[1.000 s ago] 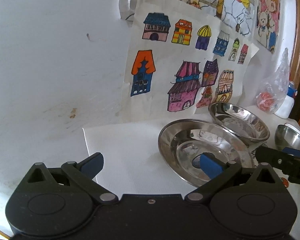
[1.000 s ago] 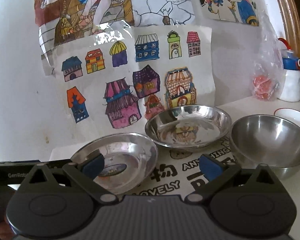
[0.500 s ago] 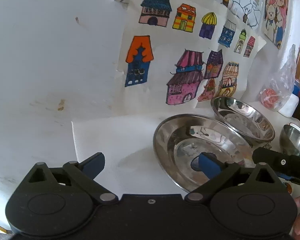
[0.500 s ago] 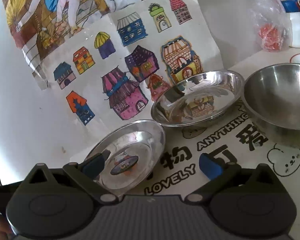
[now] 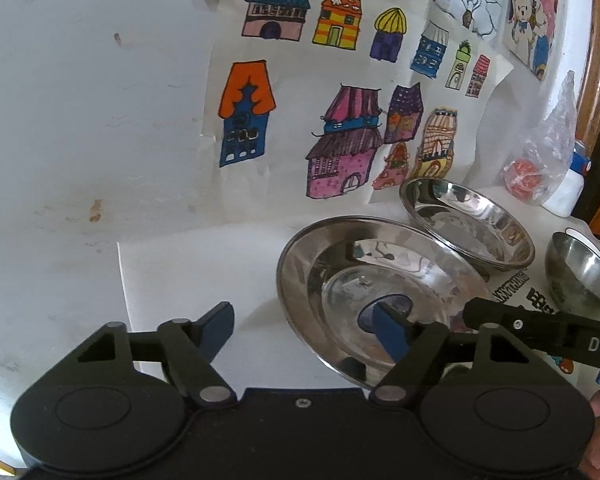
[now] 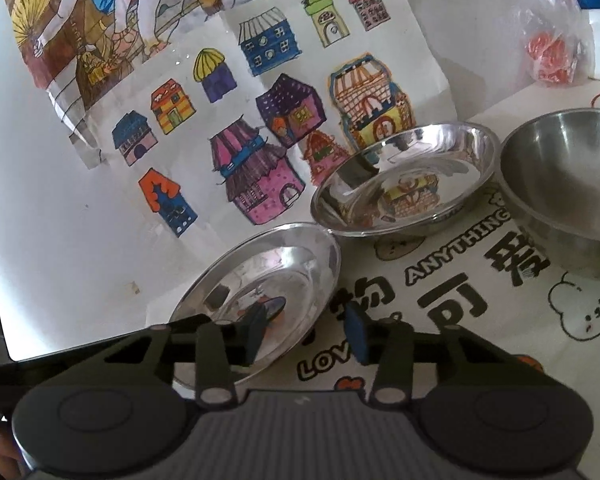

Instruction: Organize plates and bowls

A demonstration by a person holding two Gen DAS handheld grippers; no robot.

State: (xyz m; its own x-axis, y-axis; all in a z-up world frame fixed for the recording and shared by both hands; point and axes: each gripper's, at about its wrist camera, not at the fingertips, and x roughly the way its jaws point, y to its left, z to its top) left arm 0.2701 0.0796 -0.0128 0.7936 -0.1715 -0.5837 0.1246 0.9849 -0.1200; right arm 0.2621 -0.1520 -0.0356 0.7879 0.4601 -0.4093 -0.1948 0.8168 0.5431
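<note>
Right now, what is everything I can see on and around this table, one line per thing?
flat plate: one, shiny steel, nearest, at the cloth's left edge
deep plate: one, shiny steel, behind the flat plate, by the wall
bowl: one, dull steel, right of the deep plate
tablecloth: one, white with black lettering and bear cartoons, under the dishes
house drawing: one sheet, many colours, on the wall
plastic bag: one, clear with something red inside, far right
bottle: one, white with blue, beside the bag
left gripper: black with blue pads, jaws just closing, nothing pinched
right gripper: black with blue pads, jaws just closing, straddling the flat plate's rim
</note>
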